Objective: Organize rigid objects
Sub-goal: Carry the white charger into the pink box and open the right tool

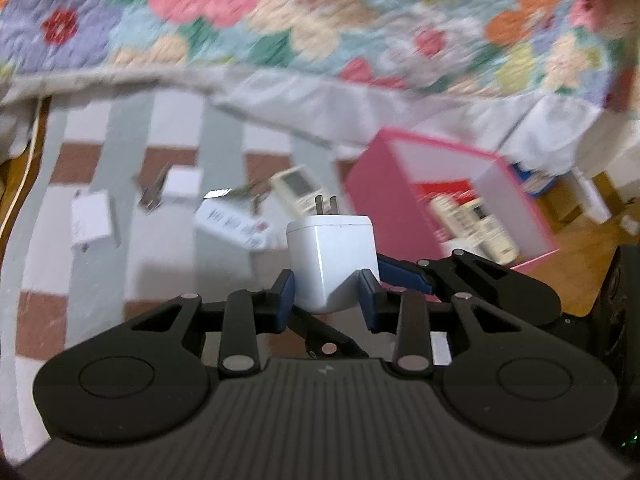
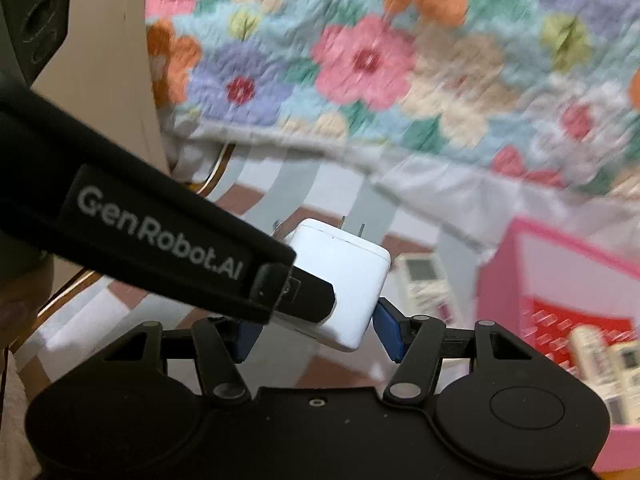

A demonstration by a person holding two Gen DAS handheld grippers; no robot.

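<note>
The left tongs (image 1: 328,298) are set narrow and clamp a white charger (image 1: 332,256) by its lower half, 1 blue pad on each side. The charger is in the air above a checked cloth (image 1: 160,248), its 2 metal prongs pointing away from the camera.

The right tongs (image 2: 318,332) stand wider and straddle the same charger (image 2: 348,276) from another side. Their right pad looks to be touching its corner. The left tongs' black finger (image 2: 160,232) crosses in front and hides the other pad, so I cannot tell whether this pair actually grips.

A pink box (image 1: 372,196) sits at the right edge of the cloth, partly over bare wood, and several pale remote controls (image 1: 472,220) lie in it. 1 more remote (image 1: 298,188) lies on the cloth just left of the box, beyond the charger. Farther left on the cloth are small white boxes (image 1: 92,220), a printed card (image 1: 232,224) and some metal bits too blurred to name. A flowered quilt (image 1: 280,20) hangs over the far edge of the cloth.
</note>
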